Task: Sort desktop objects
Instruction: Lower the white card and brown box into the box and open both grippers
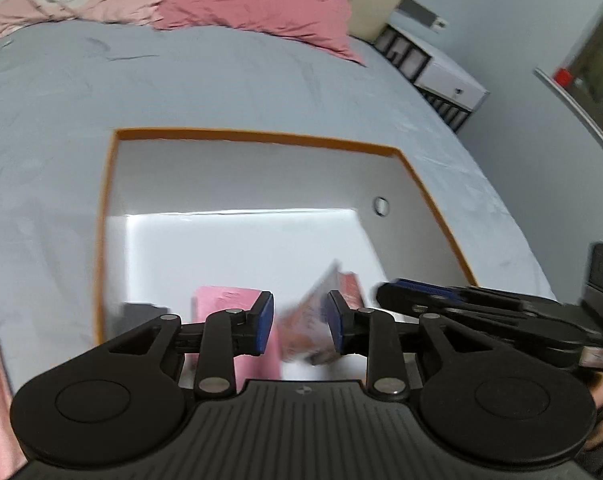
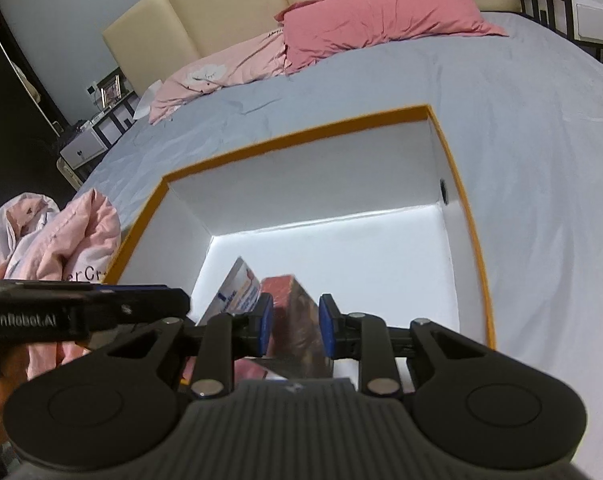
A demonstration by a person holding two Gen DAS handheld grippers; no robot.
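Note:
A white box with an orange rim point(image 1: 257, 136) point(image 2: 293, 136) lies open on the bed. In the left wrist view my left gripper point(image 1: 301, 320) is open over its near end, with a pink packet point(image 1: 221, 300) behind the left finger and a blurred reddish packet point(image 1: 317, 320) between the fingers, not pinched. In the right wrist view my right gripper point(image 2: 293, 328) has its jaws close around a dark red-brown box point(image 2: 297, 320); a blue-and-white packet point(image 2: 237, 288) leans to its left. The right gripper also shows in the left wrist view point(image 1: 385, 292).
Grey-blue bedsheet point(image 1: 221, 88) all round the box. Pink pillows point(image 2: 381, 16) and a cream headboard point(image 2: 221, 4) at the far end. A crumpled pink garment point(image 2: 61, 232) lies left of the box. White bedside cabinets point(image 1: 445, 76) stand beside the bed.

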